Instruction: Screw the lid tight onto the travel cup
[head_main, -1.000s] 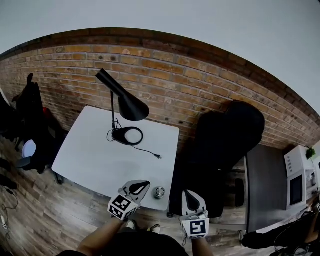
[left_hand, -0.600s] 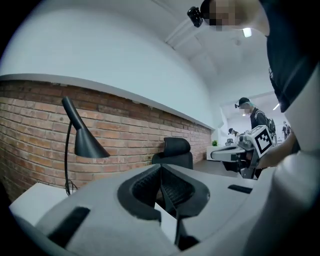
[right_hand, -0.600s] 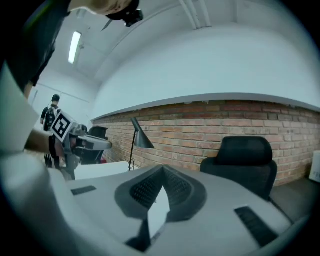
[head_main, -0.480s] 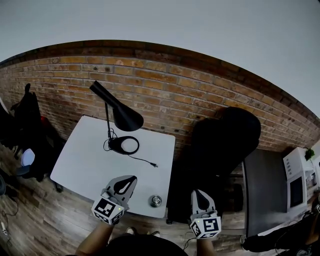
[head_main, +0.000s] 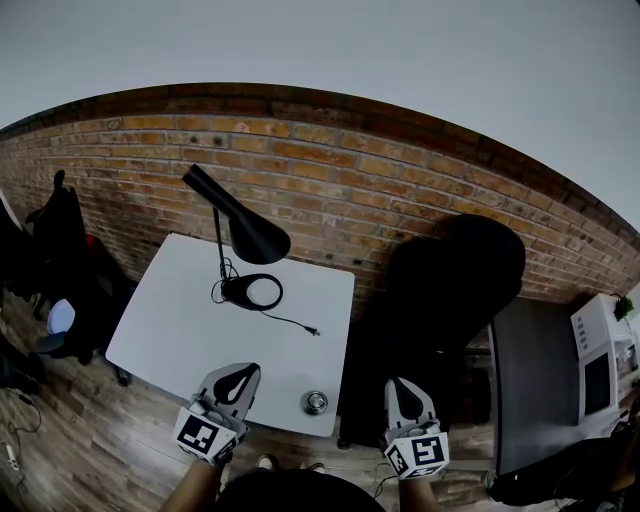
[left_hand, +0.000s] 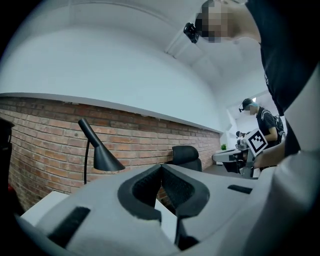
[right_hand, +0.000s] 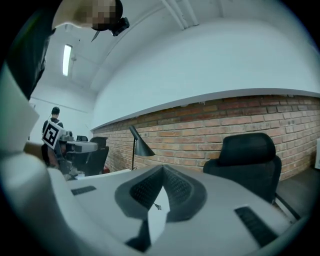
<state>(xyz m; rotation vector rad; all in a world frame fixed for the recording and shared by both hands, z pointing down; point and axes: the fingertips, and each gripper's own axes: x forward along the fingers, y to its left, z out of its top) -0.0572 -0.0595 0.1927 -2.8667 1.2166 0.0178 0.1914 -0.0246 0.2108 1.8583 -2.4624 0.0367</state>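
The travel cup (head_main: 316, 402) is a small round metal thing seen from above, standing near the front edge of the white table (head_main: 190, 320). I cannot tell whether its lid is on. My left gripper (head_main: 243, 375) hovers over the table's front edge, left of the cup and apart from it, jaws shut and empty. My right gripper (head_main: 401, 387) is off the table to the cup's right, also shut and empty. In the left gripper view the gripper (left_hand: 161, 168) points at the brick wall; in the right gripper view the gripper (right_hand: 162, 170) does too. Neither of these views shows the cup.
A black desk lamp (head_main: 250, 236) stands at the table's back, its round base (head_main: 252, 291) trailing a cord to a loose plug (head_main: 316, 332). A black office chair (head_main: 452, 280) is right of the table, a dark desk (head_main: 535, 380) farther right. Dark bags (head_main: 55, 230) are at the left.
My left gripper has drawn away to the left of the cup and back toward me. My right gripper has also pulled back a little. The cup has stayed in place.
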